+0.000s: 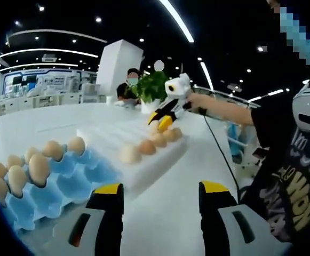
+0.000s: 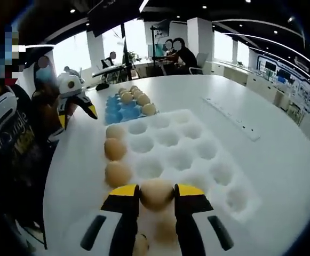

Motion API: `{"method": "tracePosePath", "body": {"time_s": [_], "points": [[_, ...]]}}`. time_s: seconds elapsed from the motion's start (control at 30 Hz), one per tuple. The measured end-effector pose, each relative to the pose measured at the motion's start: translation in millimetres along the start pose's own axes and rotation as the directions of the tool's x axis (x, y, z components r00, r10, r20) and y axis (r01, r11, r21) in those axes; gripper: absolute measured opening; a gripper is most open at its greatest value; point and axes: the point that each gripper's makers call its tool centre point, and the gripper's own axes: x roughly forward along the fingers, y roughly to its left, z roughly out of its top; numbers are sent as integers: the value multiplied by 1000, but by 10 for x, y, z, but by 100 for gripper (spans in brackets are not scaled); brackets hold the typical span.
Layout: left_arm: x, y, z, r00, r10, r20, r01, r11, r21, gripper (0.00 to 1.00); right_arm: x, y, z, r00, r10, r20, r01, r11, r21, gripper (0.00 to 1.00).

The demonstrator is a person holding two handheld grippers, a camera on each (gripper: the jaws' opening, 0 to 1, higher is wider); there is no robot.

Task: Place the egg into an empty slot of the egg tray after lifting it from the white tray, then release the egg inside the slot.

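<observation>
Right gripper view has the right gripper (image 2: 157, 194) closed on an egg (image 2: 156, 193) just over the white tray (image 2: 197, 154). Beyond that tray, the blue egg tray (image 2: 117, 111) awaits; carrying and release remain. Left gripper (image 1: 161, 192) hangs open and empty.

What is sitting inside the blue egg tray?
Several brown eggs sit along the outer rows of the blue egg tray; the nearer slots look empty. Slots behind those eggs are hidden.
</observation>
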Motion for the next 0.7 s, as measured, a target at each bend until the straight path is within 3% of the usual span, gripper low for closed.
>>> {"method": "tracePosePath", "body": {"time_s": [0.37,0.7], "points": [[22,7,43,1000,0,17,0,1000,-4,57,-14,23,193,1000,-11,23,11,999,40,27],[70,86,85,999,34,19,-34,999,13,57,72,215,498,998,-1,63,-2,998,57,27]]}}
